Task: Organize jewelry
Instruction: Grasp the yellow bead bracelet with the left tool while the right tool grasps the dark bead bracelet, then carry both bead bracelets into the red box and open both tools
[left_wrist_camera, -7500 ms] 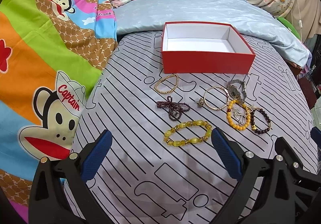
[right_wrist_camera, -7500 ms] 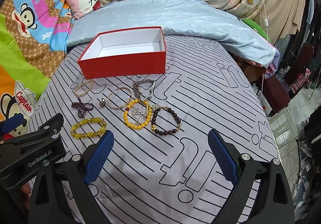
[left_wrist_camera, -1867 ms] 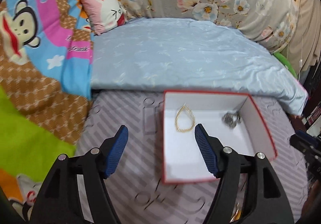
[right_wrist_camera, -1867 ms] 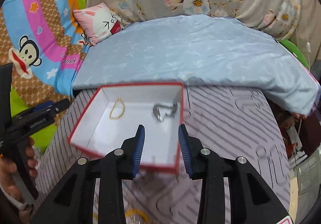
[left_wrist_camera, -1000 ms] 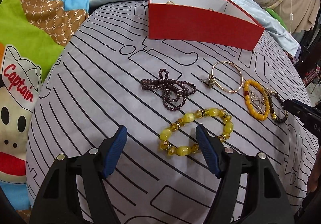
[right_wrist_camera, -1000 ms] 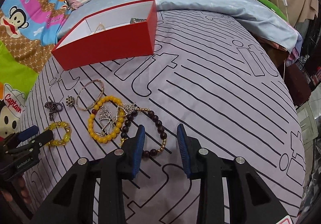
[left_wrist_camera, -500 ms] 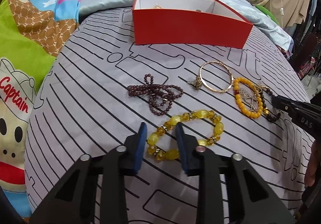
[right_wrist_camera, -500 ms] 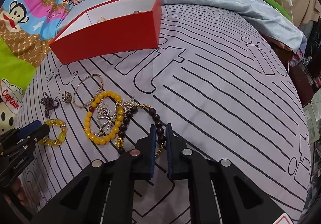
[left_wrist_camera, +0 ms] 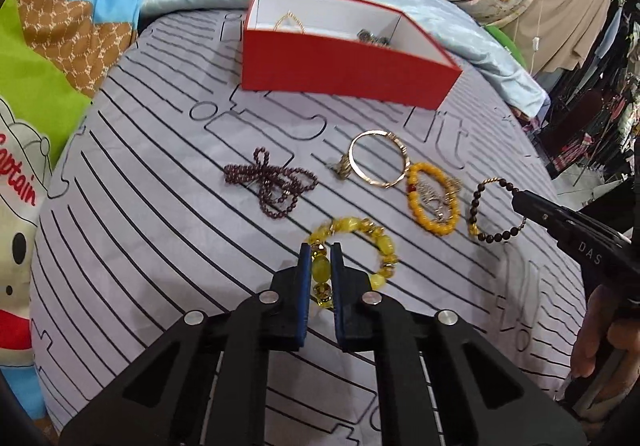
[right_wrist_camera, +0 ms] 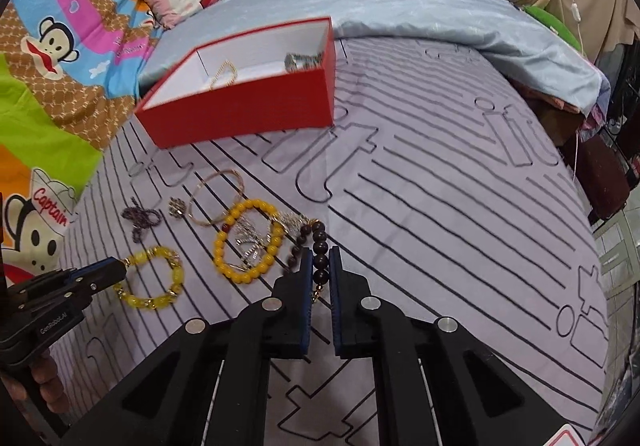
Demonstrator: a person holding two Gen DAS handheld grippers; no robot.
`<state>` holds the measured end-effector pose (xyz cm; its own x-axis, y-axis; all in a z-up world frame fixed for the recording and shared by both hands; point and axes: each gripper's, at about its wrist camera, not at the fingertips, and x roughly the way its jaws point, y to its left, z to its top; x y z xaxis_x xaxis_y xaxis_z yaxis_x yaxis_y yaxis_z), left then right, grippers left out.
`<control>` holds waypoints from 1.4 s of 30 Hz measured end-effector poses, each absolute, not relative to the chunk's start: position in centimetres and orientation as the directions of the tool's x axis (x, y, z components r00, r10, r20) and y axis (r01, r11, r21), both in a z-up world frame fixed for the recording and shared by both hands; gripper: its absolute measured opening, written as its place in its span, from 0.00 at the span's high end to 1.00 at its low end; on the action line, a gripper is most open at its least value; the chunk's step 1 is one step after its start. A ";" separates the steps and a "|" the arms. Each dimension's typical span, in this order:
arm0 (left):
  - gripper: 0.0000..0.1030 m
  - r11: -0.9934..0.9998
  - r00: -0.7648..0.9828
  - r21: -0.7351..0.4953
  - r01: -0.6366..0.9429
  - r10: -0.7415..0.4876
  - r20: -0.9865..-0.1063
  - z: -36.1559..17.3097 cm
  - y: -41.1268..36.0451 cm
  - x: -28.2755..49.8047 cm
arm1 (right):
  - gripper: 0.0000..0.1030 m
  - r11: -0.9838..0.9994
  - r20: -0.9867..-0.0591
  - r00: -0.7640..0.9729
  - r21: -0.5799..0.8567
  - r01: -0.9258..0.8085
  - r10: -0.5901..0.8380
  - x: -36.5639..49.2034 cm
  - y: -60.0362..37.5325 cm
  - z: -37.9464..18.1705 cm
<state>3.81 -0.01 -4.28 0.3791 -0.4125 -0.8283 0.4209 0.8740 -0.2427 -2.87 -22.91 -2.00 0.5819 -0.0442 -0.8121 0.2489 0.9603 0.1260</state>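
A bed under a grey striped sheet (left_wrist_camera: 160, 230) carries everything, with a pale blue quilt (right_wrist_camera: 400, 14) and floral cushions behind. The red box (left_wrist_camera: 340, 66) holds a gold chain (right_wrist_camera: 222, 74) and a silver watch (right_wrist_camera: 302, 60). The left tool (left_wrist_camera: 320, 270), closing, pinches the yellow bracelet (left_wrist_camera: 360, 234); the right tool (right_wrist_camera: 320, 274) is clenched on the dark bead bracelet (right_wrist_camera: 316, 242).

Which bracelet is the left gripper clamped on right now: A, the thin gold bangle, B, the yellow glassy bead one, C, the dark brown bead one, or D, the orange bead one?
B: in the left wrist view the left gripper has its blue pads pressed on a bead of the yellow glassy bracelet; the right gripper holds the dark brown one.
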 end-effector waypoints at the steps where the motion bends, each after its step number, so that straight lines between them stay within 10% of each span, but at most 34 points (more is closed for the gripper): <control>1: 0.92 0.870 0.381 -0.251 0.424 -0.422 -0.823 -3.8 0.0 3.6 | 0.93 0.961 -0.807 0.590 0.129 0.244 -0.041 -2.9 -22.9 -1.5; 26: 0.92 0.839 0.584 -0.208 0.504 -0.508 -0.634 9.5 -2.5 10.7 | 0.93 0.980 -0.668 0.744 0.153 0.124 0.010 3.7 -22.6 7.9; 42: 0.92 0.841 0.587 -0.203 0.501 -0.502 -0.634 6.9 -7.8 22.2 | 0.93 0.978 -0.696 0.716 0.187 0.098 0.061 16.4 -24.0 4.6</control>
<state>22.17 -7.80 6.87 0.5874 -0.5024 -0.6345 0.5009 0.8415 -0.2026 16.40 -23.98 4.63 0.7155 0.0612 -0.6959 0.0977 0.9776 0.1865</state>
